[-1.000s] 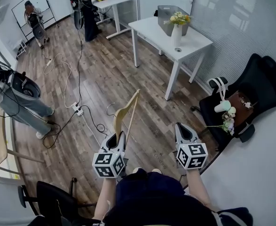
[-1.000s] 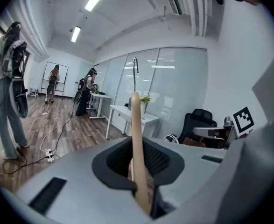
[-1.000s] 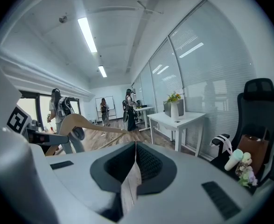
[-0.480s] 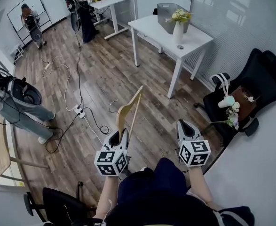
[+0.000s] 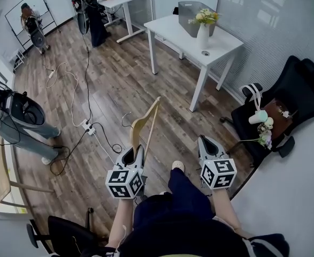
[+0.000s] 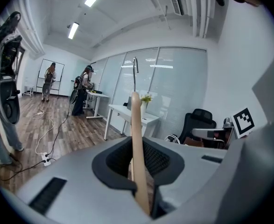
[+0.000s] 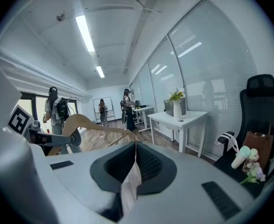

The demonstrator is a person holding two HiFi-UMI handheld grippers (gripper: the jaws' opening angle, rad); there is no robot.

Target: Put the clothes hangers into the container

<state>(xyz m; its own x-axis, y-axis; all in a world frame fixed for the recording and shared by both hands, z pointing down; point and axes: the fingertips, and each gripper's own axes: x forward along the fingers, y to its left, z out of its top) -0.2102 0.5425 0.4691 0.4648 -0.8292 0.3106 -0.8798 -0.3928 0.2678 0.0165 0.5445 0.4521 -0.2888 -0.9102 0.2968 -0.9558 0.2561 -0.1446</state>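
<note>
My left gripper (image 5: 131,153) is shut on the lower end of a light wooden clothes hanger (image 5: 143,123), which rises slanted above the jaws with its metal hook at the top. Seen along the left gripper's jaws, the hanger (image 6: 137,139) stands edge-on between the pads. My right gripper (image 5: 207,143) is shut with nothing in it, and from its view the hanger (image 7: 87,124) shows off to the left. A grey container (image 5: 188,16) stands on the white table (image 5: 173,31), far ahead of both grippers.
A white vase with flowers (image 5: 202,28) stands beside the container. To the right is a black office chair (image 5: 301,90) with a bag and small items on it. Cables and a power strip (image 5: 87,125) lie on the wood floor. Other people stand at the far desk (image 5: 92,9).
Both grippers and the hanger have travelled forward across the floor with the person walking. A foot now shows between the grippers. The grip on the hanger is unchanged.
</note>
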